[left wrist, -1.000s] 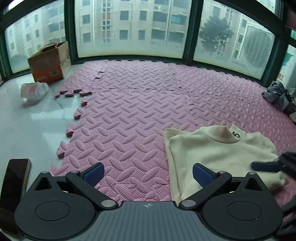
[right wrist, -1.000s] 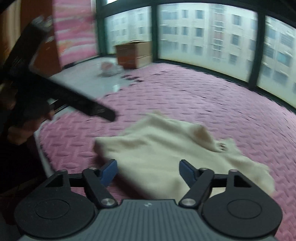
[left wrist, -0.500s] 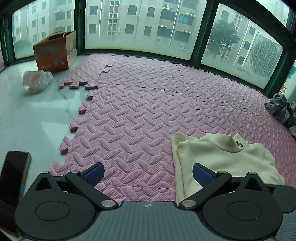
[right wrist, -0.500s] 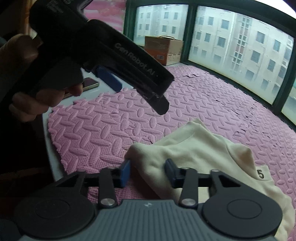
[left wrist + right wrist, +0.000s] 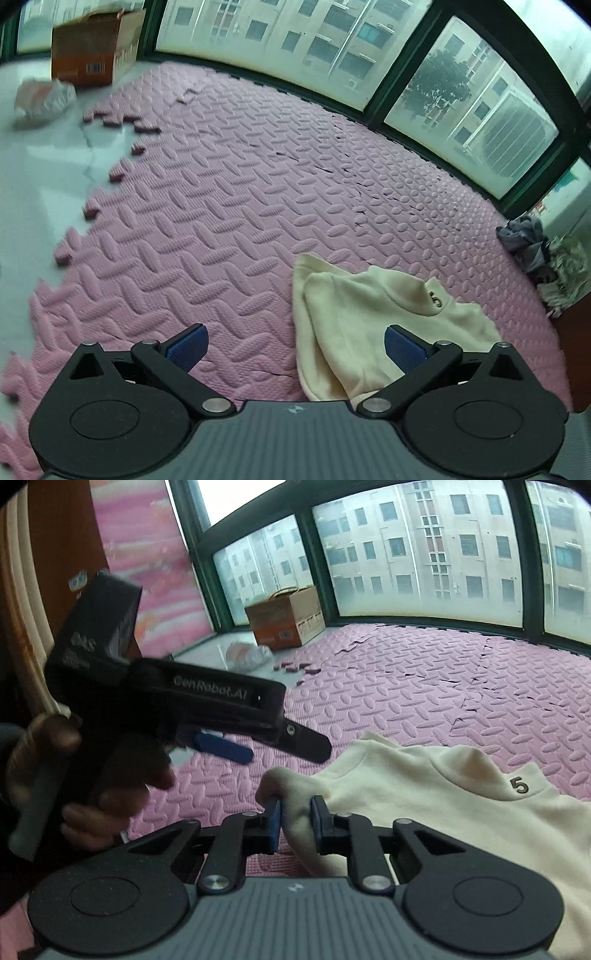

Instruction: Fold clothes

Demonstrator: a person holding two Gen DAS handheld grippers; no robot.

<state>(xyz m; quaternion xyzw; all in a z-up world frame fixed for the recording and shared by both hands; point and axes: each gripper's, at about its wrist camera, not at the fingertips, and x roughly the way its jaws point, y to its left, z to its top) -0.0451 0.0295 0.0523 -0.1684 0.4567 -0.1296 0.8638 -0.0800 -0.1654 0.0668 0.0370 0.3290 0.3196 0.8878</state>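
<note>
A cream sweater [image 5: 373, 325] with a "5" tag at its collar lies on the pink foam mat [image 5: 258, 206], partly folded. It also shows in the right wrist view [image 5: 436, 805]. My left gripper [image 5: 293, 341] is open and empty, held above the sweater's near left edge. My right gripper [image 5: 295, 821] is shut on a bunched fold of the sweater's edge. The left gripper also shows in the right wrist view [image 5: 280, 747], held by a hand at the left, just above the mat beside the sweater.
A cardboard box [image 5: 94, 44] and a crumpled plastic bag [image 5: 44, 98] sit on the white floor past the mat's jagged edge. A pile of clothes [image 5: 543, 254] lies at the far right. Windows ring the mat.
My right gripper has closed on the sweater's edge and lifted a fold. My left gripper has shifted forward and tilted; the phone at its lower left has left view.
</note>
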